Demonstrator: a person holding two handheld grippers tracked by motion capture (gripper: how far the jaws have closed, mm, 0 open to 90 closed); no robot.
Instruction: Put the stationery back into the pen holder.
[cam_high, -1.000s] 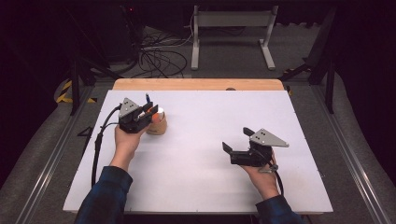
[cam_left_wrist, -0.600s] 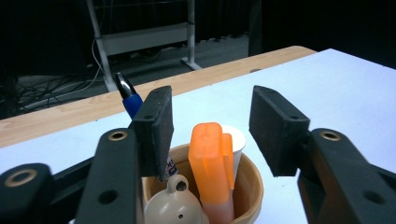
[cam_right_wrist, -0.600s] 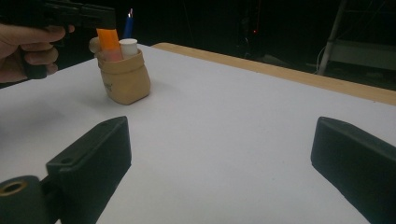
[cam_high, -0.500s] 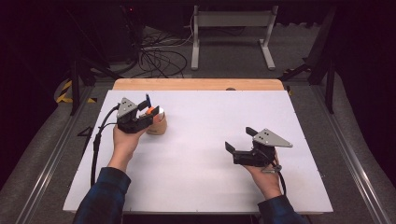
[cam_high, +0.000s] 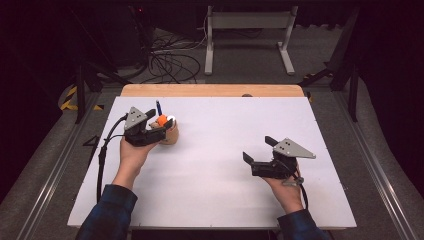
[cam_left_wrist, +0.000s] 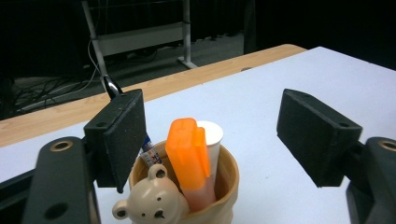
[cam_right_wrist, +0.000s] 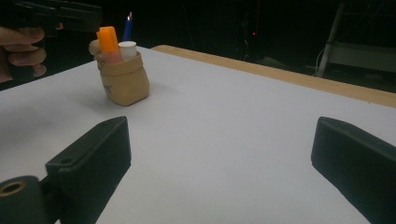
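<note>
While both tongs gape empty (left (cam_left_wrist: 210, 135) just widened, right (cam_right_wrist: 224, 172)), one cup (cam_left_wrist: 219, 186) holds three pens.

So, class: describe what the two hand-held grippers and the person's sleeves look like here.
Each gripper, left and right, is black with two blocky, flat-padded jaws and a grey three-cornered plate on top. In the gripper views, round holes show in the jaw arms. A black cable trails from the left one back past the wrist. The sleeves are dark blue plaid.
</note>
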